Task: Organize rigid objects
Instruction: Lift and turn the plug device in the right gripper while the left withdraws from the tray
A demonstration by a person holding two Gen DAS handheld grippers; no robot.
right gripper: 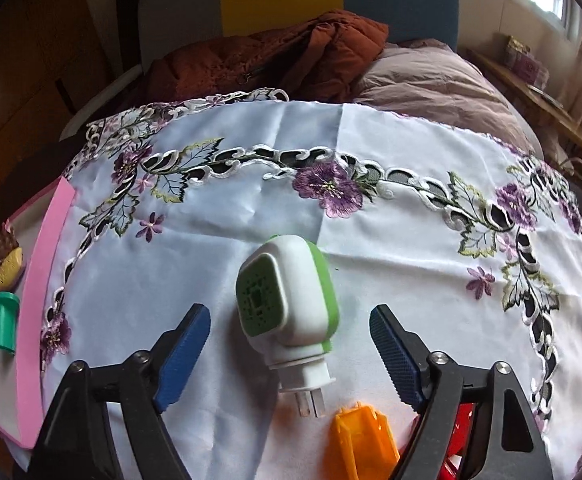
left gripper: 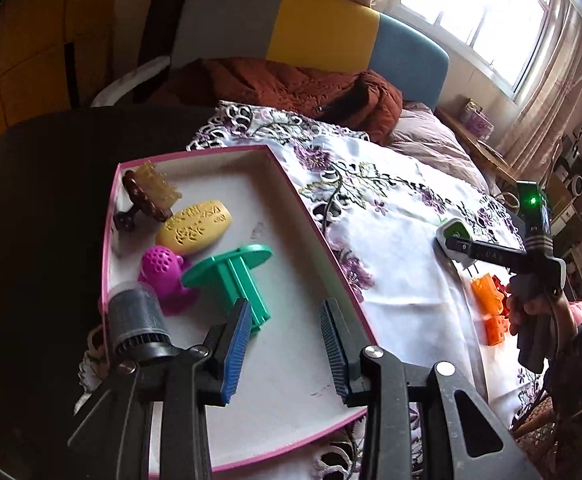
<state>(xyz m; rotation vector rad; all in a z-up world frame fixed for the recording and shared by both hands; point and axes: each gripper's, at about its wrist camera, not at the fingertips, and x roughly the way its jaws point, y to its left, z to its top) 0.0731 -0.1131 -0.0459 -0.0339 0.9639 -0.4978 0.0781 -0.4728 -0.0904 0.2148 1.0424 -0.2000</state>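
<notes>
A pink-rimmed white tray (left gripper: pixel 195 152) holds a brown-and-yellow toothed piece (left gripper: pixel 147 204), a yellow oval (left gripper: pixel 195 226), a magenta perforated piece (left gripper: pixel 163 272), a green spool (left gripper: pixel 231 272) and a dark ribbed cylinder (left gripper: pixel 135 316). My left gripper (left gripper: pixel 285 344) hangs open over the tray floor, its left pad beside the green spool, nothing between the pads. A white-and-green plug-in device (right gripper: pixel 287 304) lies on the cloth between the wide-open pads of my right gripper (right gripper: pixel 289 344), touching neither. Orange (right gripper: pixel 363 440) and red (right gripper: pixel 459 432) pieces lie just below it.
A white cloth with purple flower embroidery (right gripper: pixel 371 152) covers the surface. The tray's pink rim (right gripper: pixel 39 280) lies at the cloth's left edge. A rust-coloured quilted jacket (right gripper: pixel 275 60) and a pinkish duvet (right gripper: pixel 443 84) lie behind, a dark tabletop (left gripper: pixel 51 200) to the left.
</notes>
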